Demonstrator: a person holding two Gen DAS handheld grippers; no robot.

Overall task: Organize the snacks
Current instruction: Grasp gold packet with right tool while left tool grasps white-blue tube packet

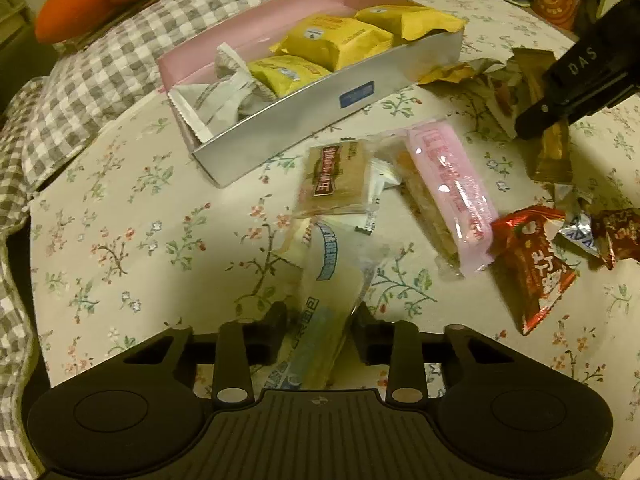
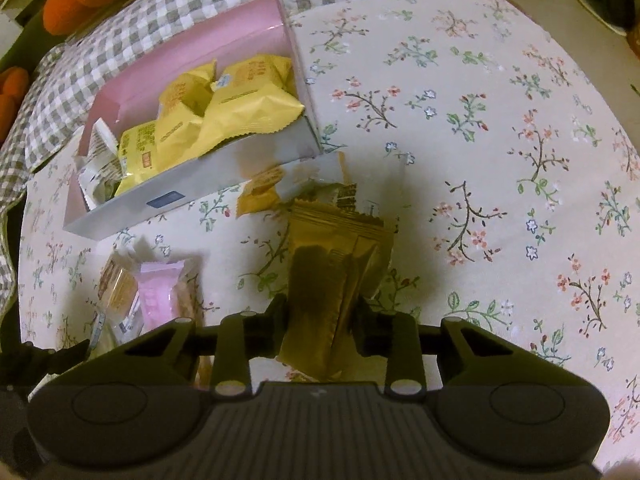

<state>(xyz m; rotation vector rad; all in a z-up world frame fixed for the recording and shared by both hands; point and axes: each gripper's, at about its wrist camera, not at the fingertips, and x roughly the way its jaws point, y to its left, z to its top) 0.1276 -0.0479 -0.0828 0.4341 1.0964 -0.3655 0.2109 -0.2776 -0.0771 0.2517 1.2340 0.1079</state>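
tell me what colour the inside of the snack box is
Pink inside the box, with a silvery-white outer wall; the right wrist view shows it best.

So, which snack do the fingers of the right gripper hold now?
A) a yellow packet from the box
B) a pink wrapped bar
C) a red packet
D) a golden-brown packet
D: in the right wrist view the right gripper has its fingers pressed on both sides of a golden-brown packet, while the yellow packets lie in the box and the pink bar lies on the cloth.
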